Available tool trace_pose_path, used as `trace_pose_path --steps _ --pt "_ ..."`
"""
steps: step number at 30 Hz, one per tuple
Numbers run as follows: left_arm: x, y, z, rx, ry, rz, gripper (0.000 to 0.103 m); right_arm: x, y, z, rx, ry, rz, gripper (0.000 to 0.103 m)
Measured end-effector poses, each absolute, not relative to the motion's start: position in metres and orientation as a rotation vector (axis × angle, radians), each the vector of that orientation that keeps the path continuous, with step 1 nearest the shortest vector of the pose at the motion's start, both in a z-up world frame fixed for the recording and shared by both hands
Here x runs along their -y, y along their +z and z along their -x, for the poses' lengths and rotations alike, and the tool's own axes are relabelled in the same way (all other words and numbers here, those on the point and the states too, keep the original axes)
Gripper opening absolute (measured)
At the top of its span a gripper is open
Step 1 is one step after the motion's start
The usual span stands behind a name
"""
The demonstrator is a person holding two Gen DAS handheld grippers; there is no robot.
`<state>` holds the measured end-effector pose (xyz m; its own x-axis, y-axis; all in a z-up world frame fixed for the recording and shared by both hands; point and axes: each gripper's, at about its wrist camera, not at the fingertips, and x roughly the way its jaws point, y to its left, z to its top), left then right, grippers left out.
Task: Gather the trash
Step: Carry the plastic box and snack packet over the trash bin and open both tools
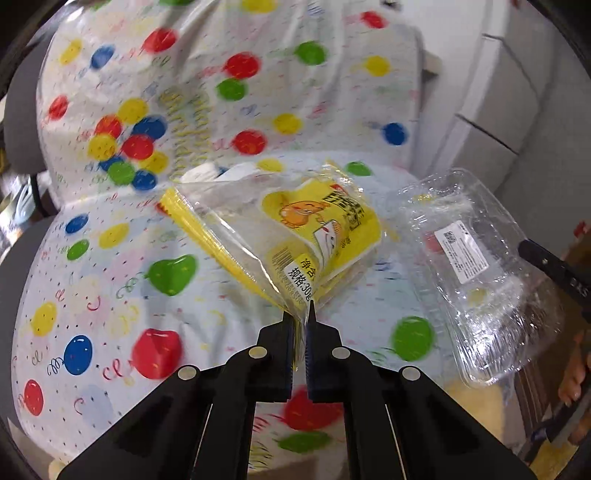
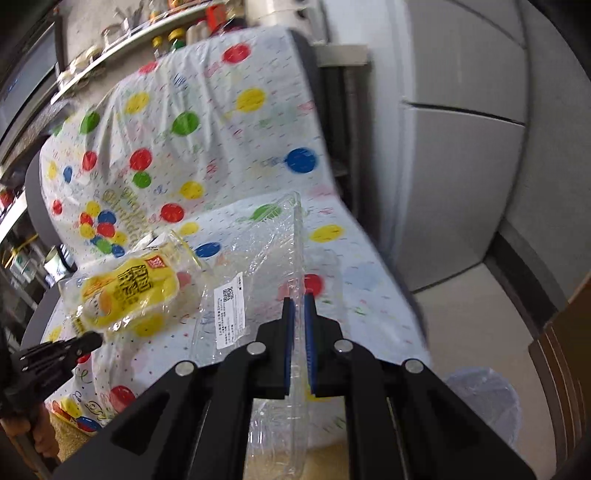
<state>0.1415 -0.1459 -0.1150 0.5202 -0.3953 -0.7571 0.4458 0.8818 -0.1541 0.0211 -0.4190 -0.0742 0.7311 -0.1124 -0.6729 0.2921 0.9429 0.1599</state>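
Observation:
My left gripper (image 1: 300, 308) is shut on the corner of a yellow snack wrapper (image 1: 295, 236) with a cartoon print and holds it above the chair seat. The wrapper also shows in the right wrist view (image 2: 125, 291), with the left gripper (image 2: 88, 341) at its lower edge. My right gripper (image 2: 298, 299) is shut on the rim of a clear plastic clamshell box (image 2: 258, 266) with a white label. The box also shows in the left wrist view (image 1: 476, 269), at the right, with one right finger (image 1: 554, 269) beside it.
A chair draped in a white cloth with coloured balloon dots (image 1: 229, 85) fills both views. A bin lined with a pale bag (image 2: 487, 402) stands on the floor at the lower right. Grey cabinets (image 2: 461, 147) stand to the right, and cluttered shelves (image 2: 122, 33) behind.

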Motion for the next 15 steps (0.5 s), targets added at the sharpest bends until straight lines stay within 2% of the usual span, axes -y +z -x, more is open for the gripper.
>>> trace_pose_path --steps 8,15 --pt "0.209 -0.090 -0.091 -0.773 -0.647 -0.116 0.005 0.466 -0.062 0.062 -0.641 -0.396 -0.279 0.007" --pt "0.289 -0.100 -0.044 -0.733 -0.819 -0.149 0.005 0.518 -0.069 0.142 -0.605 -0.613 -0.308 0.007"
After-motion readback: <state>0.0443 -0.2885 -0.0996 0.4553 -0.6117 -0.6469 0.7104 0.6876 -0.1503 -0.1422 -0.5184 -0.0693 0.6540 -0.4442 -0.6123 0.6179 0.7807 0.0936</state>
